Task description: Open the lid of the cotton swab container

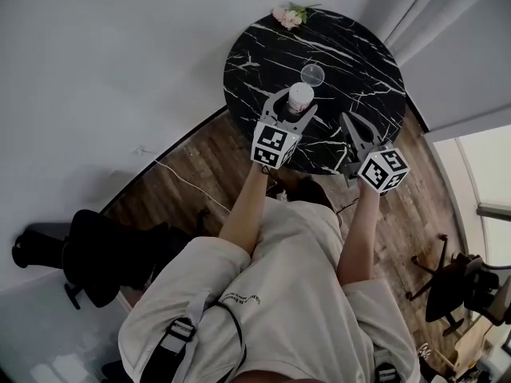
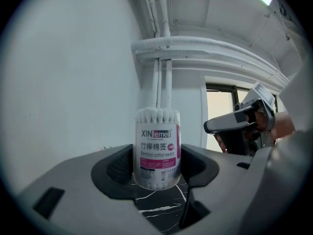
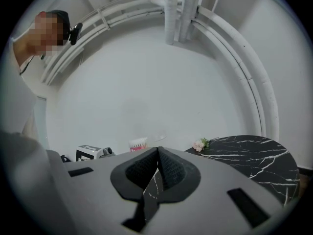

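Fingers (image 2: 113, 168) of left gripper (image 1: 294, 102) clasp upright container (image 2: 157, 148); right gripper (image 3: 157, 154) closed.

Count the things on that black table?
3: a swab tub gripped by the left gripper, a clear lid just beyond it, pink flowers at the far edge.

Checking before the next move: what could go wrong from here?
The cotton swab container stands uncapped in the left claw; tilting it could spill swabs. The clear lid lies loose on the table just beyond it; a forward push might slide it away.
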The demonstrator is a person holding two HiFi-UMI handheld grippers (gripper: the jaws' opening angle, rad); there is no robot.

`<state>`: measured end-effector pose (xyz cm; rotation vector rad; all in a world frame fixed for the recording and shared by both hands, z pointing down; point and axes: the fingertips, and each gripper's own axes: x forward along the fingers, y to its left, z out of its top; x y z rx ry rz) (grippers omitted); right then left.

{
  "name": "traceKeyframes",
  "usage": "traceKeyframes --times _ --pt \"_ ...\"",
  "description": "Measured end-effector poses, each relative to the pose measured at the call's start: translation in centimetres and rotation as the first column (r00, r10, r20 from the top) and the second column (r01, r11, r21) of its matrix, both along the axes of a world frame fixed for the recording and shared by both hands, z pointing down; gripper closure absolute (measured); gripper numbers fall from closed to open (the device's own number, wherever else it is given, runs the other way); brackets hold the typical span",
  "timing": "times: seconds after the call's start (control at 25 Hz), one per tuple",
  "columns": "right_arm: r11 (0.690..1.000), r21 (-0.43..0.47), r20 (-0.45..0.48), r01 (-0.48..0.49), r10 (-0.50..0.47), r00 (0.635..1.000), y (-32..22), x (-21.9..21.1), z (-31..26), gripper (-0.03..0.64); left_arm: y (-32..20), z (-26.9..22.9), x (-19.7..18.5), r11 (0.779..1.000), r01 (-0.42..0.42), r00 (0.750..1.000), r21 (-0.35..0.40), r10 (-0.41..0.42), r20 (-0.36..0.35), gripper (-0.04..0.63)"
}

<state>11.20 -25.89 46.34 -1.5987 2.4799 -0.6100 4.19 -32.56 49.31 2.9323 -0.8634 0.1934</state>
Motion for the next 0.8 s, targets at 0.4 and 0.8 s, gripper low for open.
traceKeyframes --times 0.4,0.8 --pt "1.000 0.018 -0.062 0.006 -0.005 0.998 -1.2 -0.4 -1.0 0.583 0.9 -0.9 0.6 0.998 -0.045 0.999 0.036 0.045 -0.001 0.330" --pt "1.000 0.025 -0.091 -0.006 0.008 0.996 -1.1 -0.6 -1.0 0.583 0.9 -1.7 0.2 0.998 -0.040 0.999 0.041 0.040 -0.013 0.330"
